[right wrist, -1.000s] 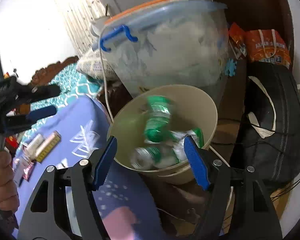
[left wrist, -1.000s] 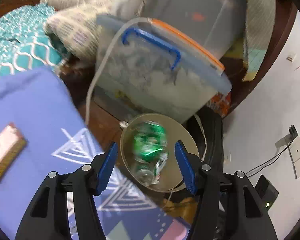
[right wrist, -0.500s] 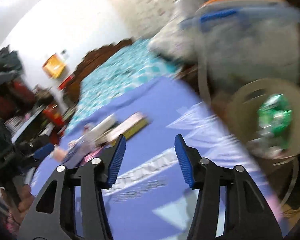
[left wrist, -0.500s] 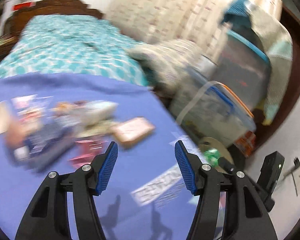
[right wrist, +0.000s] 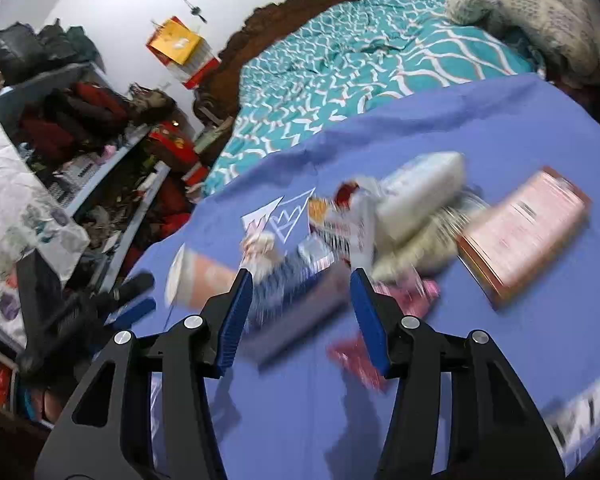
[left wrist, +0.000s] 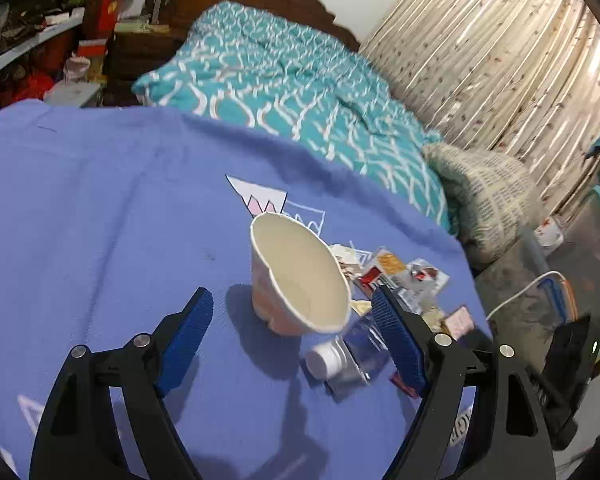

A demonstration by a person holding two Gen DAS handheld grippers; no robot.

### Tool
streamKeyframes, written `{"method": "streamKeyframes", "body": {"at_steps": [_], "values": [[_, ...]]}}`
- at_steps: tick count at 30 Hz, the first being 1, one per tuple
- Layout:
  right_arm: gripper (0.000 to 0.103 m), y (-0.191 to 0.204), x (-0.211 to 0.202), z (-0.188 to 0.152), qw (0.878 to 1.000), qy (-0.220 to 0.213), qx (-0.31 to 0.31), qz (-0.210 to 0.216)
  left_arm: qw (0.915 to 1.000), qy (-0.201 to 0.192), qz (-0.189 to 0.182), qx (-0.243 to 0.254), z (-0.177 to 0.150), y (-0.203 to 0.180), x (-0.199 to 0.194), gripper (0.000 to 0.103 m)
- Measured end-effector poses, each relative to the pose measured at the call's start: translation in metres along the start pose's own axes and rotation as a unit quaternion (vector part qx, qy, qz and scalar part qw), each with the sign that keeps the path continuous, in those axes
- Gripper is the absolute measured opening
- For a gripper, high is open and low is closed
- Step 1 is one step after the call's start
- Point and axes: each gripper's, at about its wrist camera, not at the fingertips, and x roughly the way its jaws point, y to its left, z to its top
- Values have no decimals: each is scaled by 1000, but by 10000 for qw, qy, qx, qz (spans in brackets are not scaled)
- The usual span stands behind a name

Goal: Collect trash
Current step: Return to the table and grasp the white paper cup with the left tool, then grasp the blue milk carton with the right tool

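A paper cup [left wrist: 296,276] lies on its side on the blue cloth [left wrist: 100,220], mouth toward me. My left gripper [left wrist: 290,308] is opening, its blue pads wide on either side of the cup and not touching it. Beside the cup lie a small clear bottle with a white cap [left wrist: 328,360] and a heap of wrappers [left wrist: 400,276]. The right wrist view is blurred. There my right gripper [right wrist: 300,284] hovers open over a dark flat packet [right wrist: 300,312], holding nothing. Around it lie the cup [right wrist: 196,276], a white bottle [right wrist: 420,188], a pink box [right wrist: 524,236] and a red wrapper [right wrist: 356,360]. The left gripper [right wrist: 134,308] shows at far left.
A bed with a teal quilt [left wrist: 280,80] and a knitted pillow [left wrist: 488,196] lies behind the cloth. Curtains [left wrist: 500,52] and plastic storage boxes [left wrist: 560,280] stand to the right. Cluttered shelves [right wrist: 80,140] fill the left. The cloth's near part [right wrist: 300,420] is bare.
Both grippers swung away from the beige bin with green bottles and now face the trash on the blue cloth. The left jaws are wider; the right jaws are narrower.
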Motion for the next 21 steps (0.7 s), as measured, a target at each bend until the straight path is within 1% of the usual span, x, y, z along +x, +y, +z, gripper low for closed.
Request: {"method": "streamKeyframes", "body": {"at_steps": [2,4,5,6,7,8,9,10,12,15,17,19,20,21], "values": [[54,-2,23,16,9997,54,-4,-227,9999,149,42,4,5,-5,18,78],[54,-10,42,28,9992,228,43,-322,9997,231,68,-26,6,-6,31,76],[54,-16,44,29,9990,313,69,-327,9996,260,49,-52,7,-5,34,64],[52,-18,52,29,9985,449,99,-307,9995,297,-16,-56,4,0,37,56],[51,-18,54,26,9981,548,119,-266,9991,383,-165,-64,3,3,38,37],[50,-16,54,19,9977,627,123,-207,9988,447,-215,-56,1,6,37,29],[50,-11,51,10,9978,646,59,-115,9989,440,-142,0,-1,6,35,25],[49,-5,45,-1,9977,670,-8,-49,9987,459,-190,73,-5,9,31,21],[49,6,24,-26,9976,674,-184,23,9987,436,-235,156,-14,14,21,20],[50,20,-10,-69,9962,694,-428,296,9980,447,-361,266,-32,22,-2,19],[51,33,-33,-104,9937,759,-651,507,9972,487,-488,299,-48,28,-20,20],[51,45,-53,-131,9902,832,-830,750,9965,512,-588,307,-62,35,-36,20],[51,51,-64,-144,9887,816,-966,804,9963,498,-609,332,-71,39,-47,20],[54,54,-72,-152,9875,785,-1082,836,9964,483,-600,359,-77,43,-55,20]]}}
